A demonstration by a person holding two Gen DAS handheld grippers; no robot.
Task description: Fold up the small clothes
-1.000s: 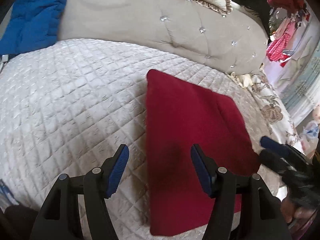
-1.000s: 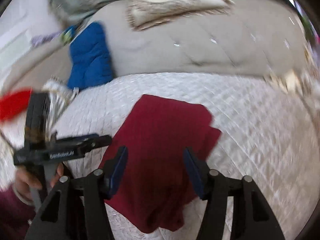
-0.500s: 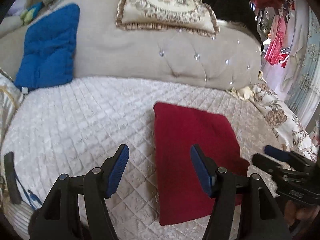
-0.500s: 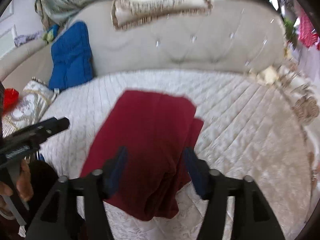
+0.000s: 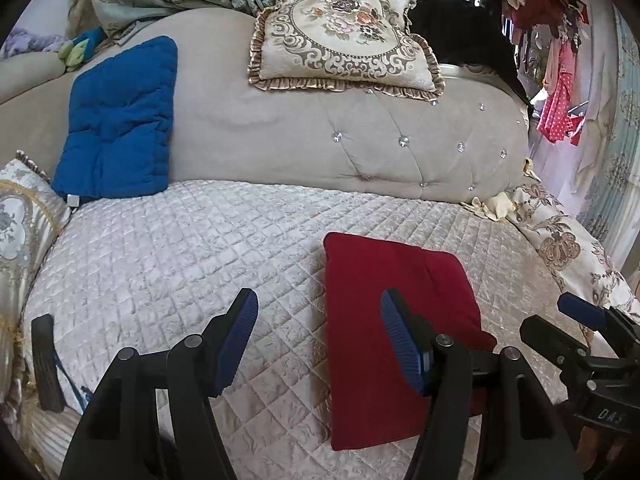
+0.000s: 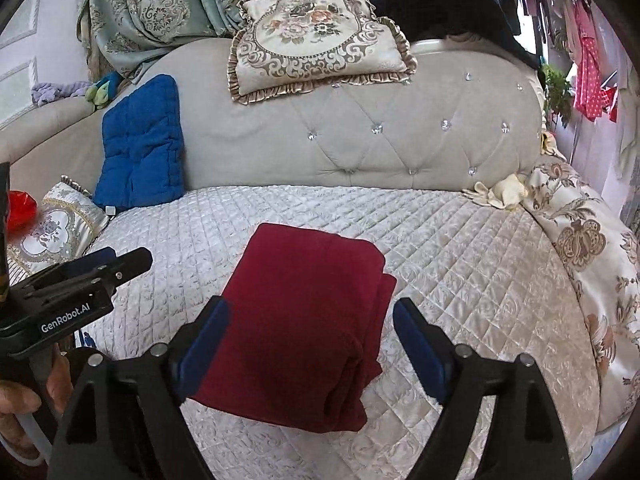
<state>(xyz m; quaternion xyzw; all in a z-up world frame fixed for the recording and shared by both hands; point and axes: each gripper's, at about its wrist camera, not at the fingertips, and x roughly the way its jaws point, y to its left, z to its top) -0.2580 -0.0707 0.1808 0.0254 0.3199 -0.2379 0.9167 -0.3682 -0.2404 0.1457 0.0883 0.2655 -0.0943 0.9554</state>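
1. we see a pale quilted cover (image 6: 460,264) spread over the seat, with a tufted grey backrest (image 6: 360,132) curving behind it.
2. a floral cushion (image 6: 316,48) rests on top of the backrest; a blue pad (image 6: 140,148) leans at the left, near a patterned curtain (image 6: 160,4).
3. our folded red garment (image 6: 304,332) lies flat near the cover's front edge, its layered edges on the right.
4. wide bare quilt stretches left of the garment and behind it.
5. our left gripper (image 5: 320,340) has its fingers spread, holding nothing.
6. our right gripper (image 6: 310,348) is opening above the garment, pads not pressing it.
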